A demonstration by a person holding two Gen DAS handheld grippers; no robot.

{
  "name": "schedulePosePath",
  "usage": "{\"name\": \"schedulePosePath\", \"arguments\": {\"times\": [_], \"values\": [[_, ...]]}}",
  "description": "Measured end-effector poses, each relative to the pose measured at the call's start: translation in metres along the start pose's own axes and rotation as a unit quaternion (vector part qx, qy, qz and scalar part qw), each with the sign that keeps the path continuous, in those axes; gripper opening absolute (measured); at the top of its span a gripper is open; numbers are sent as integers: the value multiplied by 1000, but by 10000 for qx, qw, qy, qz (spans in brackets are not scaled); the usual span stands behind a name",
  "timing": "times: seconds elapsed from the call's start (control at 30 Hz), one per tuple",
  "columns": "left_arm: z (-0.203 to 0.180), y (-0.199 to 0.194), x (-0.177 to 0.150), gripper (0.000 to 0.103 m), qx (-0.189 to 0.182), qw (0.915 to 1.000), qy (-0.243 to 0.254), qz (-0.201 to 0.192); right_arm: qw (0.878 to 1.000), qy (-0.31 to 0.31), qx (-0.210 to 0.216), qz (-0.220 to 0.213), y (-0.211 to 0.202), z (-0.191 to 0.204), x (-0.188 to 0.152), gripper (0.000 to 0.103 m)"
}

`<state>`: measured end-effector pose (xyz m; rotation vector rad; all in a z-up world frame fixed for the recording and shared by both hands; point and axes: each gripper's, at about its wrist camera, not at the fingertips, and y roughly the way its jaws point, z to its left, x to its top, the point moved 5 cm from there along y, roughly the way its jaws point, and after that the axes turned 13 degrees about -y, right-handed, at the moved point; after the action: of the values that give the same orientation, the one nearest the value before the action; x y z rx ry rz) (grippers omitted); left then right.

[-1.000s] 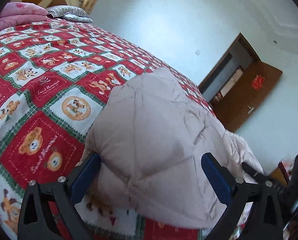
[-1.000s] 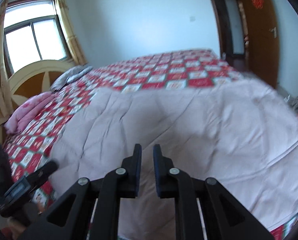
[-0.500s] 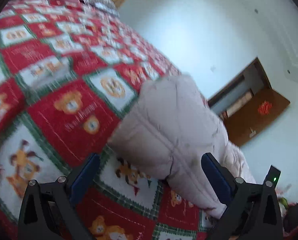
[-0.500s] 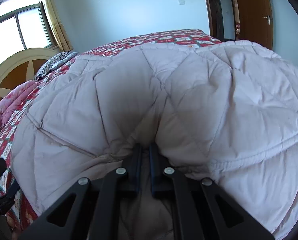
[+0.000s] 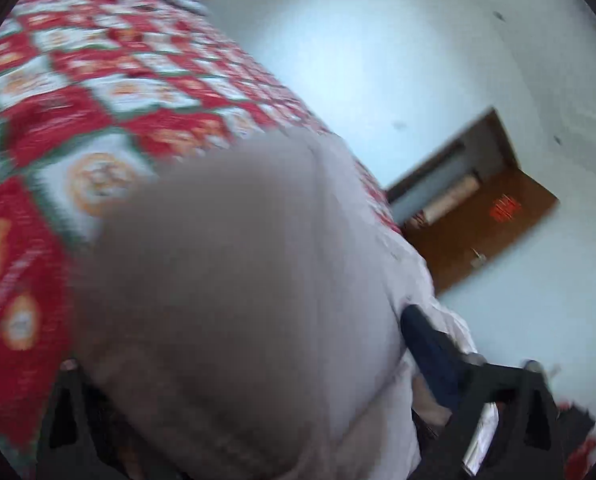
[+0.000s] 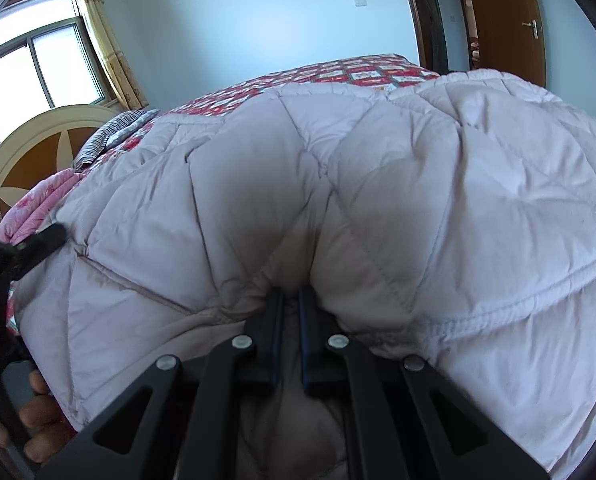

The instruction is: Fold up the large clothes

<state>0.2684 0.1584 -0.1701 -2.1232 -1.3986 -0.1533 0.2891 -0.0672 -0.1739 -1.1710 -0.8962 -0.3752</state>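
The right gripper [image 6: 290, 300] has its fingers pressed nearly together, pinching a fold of the pale quilted coat [image 6: 337, 200], which billows over the near edge of the bed [image 6: 357, 72] and hides most of the patchwork bedspread. In the blurred left wrist view, the left gripper [image 5: 238, 360] stands spread wide, and coat fabric bulges between the fingers, covering the left one almost wholly. The headboard [image 6: 38, 148] shows far left.

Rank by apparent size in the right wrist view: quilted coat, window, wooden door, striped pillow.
1. quilted coat, though nearness enlarges it.
2. window and wooden door look alike; unranked.
3. striped pillow.
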Motion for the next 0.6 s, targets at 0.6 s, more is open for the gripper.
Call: {"name": "schedulePosePath", "arguments": {"times": [0.6], "values": [[-65, -99, 42, 19, -542, 9825, 1762, -284, 9612, 1090, 2443, 672, 14, 107, -4, 7]]}}
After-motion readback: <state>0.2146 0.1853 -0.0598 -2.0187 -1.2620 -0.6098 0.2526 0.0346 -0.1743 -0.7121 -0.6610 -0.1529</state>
